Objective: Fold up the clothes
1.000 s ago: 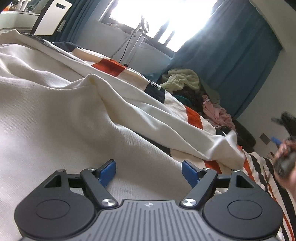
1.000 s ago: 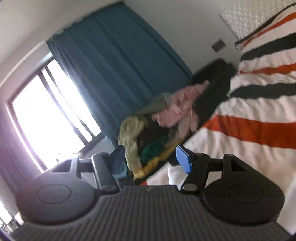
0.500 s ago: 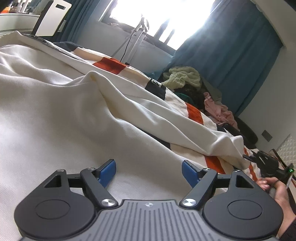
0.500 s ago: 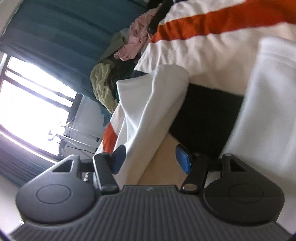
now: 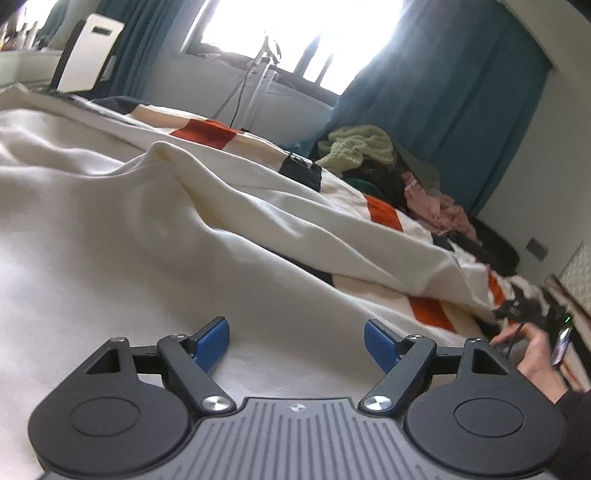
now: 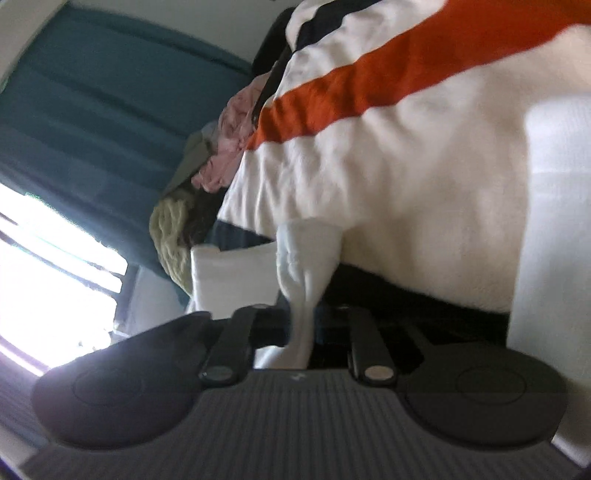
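A large cream garment (image 5: 147,221) lies spread over the striped bedspread (image 5: 384,214). My left gripper (image 5: 295,334) sits low over the garment's near part, jaws open, with only flat cloth under the gap. A sleeve runs away to the right toward my right gripper (image 5: 517,310), held by a hand (image 5: 532,354). In the right wrist view, my right gripper (image 6: 301,317) is rolled on its side and its jaws are closing. A bunched end of the cream sleeve (image 6: 306,258) is pinched between them. More cream cloth (image 6: 554,221) fills the right edge.
A heap of other clothes, yellow-green (image 5: 358,146) and pink (image 5: 436,206), is piled past the bed's far edge, before teal curtains (image 5: 461,110). A bright window (image 5: 295,33) is behind. A white appliance (image 5: 88,55) stands at far left. A wall (image 5: 554,192) lies at right.
My right gripper has dropped to the bed, rolled on its side and closed from wide open onto the sleeve end. The left gripper has stayed put, open.
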Tool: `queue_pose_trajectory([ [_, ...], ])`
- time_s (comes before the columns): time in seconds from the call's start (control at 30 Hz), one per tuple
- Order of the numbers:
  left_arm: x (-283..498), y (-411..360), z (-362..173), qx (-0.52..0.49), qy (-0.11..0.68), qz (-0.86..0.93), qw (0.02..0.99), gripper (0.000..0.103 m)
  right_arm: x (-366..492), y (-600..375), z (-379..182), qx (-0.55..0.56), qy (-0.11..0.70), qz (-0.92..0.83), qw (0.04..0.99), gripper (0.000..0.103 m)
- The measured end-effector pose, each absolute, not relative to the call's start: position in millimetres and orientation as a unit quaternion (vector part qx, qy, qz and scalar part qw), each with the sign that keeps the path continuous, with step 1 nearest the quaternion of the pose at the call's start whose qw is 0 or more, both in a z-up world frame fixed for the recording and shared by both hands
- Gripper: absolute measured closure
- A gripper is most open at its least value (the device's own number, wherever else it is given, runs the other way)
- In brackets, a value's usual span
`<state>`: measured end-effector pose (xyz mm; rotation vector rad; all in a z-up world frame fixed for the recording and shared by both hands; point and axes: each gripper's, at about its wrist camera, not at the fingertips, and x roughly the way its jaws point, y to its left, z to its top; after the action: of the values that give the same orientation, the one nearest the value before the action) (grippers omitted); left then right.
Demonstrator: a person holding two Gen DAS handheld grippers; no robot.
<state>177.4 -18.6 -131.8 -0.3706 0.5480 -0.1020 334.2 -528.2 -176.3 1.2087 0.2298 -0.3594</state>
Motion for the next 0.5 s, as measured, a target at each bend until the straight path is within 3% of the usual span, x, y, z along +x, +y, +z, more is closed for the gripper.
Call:
queue_pose_trajectory([
  [0.37, 163.2, -16.6, -118.9, -0.173, 0.258, -0.037, 0.95, 0.022, 282.8, -530.3, -120.7, 0.439, 0.117, -0.187, 0.871, 0.095],
  [0.5, 154.0, -12.7, -108.5, -0.175, 0.247, -0.035, 0.953, 0.022, 254.8, -548.4, -125.2, 0.416, 0.135, -0.221, 0.872, 0.095],
])
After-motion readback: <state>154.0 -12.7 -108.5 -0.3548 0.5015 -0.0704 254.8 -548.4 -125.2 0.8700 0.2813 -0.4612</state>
